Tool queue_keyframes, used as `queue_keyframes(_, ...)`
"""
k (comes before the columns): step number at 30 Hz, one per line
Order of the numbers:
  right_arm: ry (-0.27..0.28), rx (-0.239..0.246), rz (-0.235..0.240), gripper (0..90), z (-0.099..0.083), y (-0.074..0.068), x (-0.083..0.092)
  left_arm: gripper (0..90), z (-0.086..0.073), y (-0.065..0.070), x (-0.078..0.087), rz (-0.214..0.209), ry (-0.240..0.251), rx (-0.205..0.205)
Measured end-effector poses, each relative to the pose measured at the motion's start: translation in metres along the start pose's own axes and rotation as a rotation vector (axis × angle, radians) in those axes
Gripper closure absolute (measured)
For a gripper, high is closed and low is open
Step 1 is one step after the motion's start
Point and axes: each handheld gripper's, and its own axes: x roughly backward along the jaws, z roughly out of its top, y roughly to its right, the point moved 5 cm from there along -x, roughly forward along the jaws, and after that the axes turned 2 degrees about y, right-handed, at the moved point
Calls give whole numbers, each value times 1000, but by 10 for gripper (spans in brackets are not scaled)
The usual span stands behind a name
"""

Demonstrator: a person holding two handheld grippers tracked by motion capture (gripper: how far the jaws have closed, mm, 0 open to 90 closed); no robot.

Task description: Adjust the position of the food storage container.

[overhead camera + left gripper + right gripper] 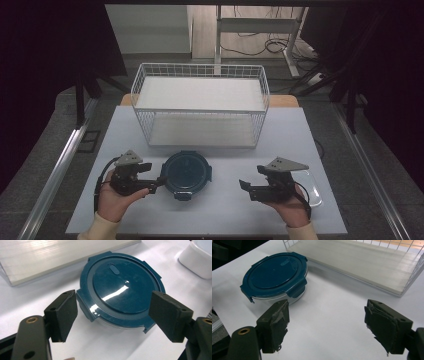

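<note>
Left claw [112, 312] open, jaws flanking round blue-lidded container [120, 290], not touching. Glossy lid slippery; rigid, probably glass: grip side latches. Right claw [327, 325] open, beside container.

Blue-lidded container [275, 275] beyond parted jaws

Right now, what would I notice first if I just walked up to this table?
The round blue tub with its shiny lid, sitting at the front middle of the table. Behind it stands a white wire basket. The left hand-held gripper is open right beside the tub, and the right hand-held gripper waits open farther off.
</note>
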Motion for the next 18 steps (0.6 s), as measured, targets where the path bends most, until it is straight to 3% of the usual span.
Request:
queue_keyframes(7, 6, 11, 5, 189, 1, -2, 1, 235, 1, 1, -2, -6, -5, 5)
queue_keyframes(13, 3, -6, -21, 188, 1, 5, 0, 234, 0, -3, 0, -1, -1, 9)
queue_keyframes(18, 5, -1, -22, 188, 4, 5, -2, 235, -3, -7, 9, 3, 19, 25)
